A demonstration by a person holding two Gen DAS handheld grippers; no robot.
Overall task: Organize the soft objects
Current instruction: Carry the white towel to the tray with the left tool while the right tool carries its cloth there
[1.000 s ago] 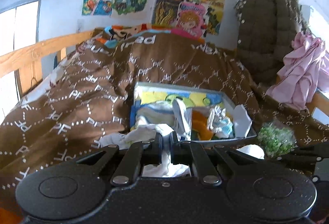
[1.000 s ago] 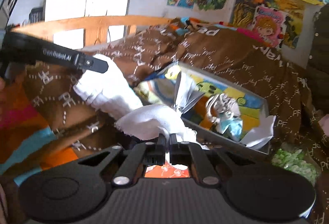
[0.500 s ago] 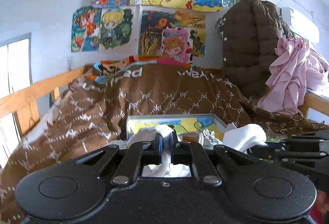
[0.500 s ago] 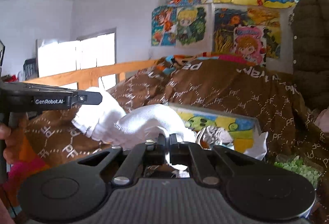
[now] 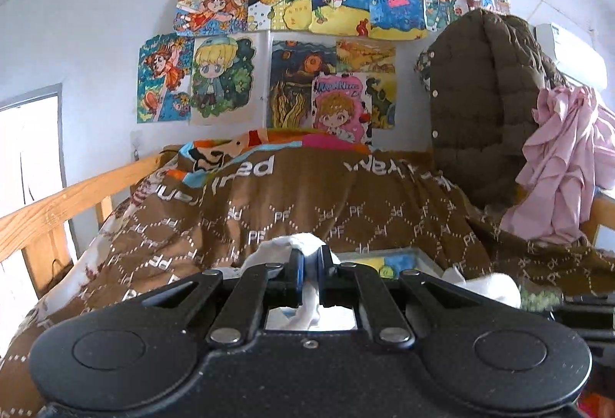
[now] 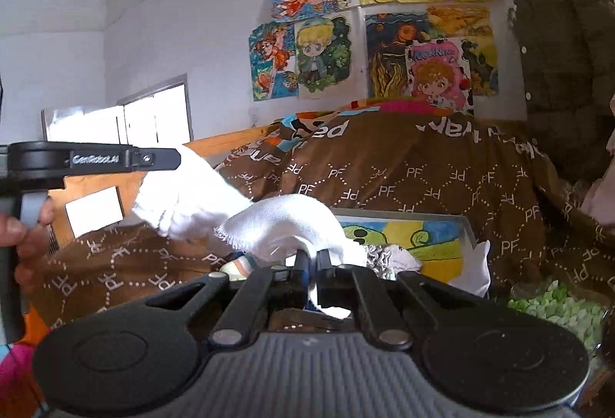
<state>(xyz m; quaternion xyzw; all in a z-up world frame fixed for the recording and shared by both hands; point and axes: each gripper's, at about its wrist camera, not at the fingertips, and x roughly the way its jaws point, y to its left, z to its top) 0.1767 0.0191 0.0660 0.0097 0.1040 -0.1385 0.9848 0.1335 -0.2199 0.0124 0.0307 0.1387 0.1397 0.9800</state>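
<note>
Both grippers hold one white cloth point(image 6: 276, 226) lifted above the bed. My left gripper point(image 5: 310, 264) is shut on one end of the cloth point(image 5: 303, 243). My right gripper point(image 6: 312, 266) is shut on the other end. The left gripper point(image 6: 169, 158) also shows at the left of the right wrist view, level with the cloth. Below and behind the cloth lies a shallow grey box point(image 6: 467, 226) with a colourful drawing inside and several soft items; its rim also shows in the left wrist view point(image 5: 419, 256).
A brown patterned quilt point(image 5: 346, 210) covers the bed. A wooden rail point(image 5: 69, 199) runs along the left. A dark padded jacket point(image 5: 480, 103) and pink garment point(image 5: 561, 164) hang at right. A bag of green bits point(image 6: 553, 306) lies right of the box.
Both grippers have risen and tilted up with the white cloth. The box has dropped to the bottom of both views and the wall drawings fill more of them.
</note>
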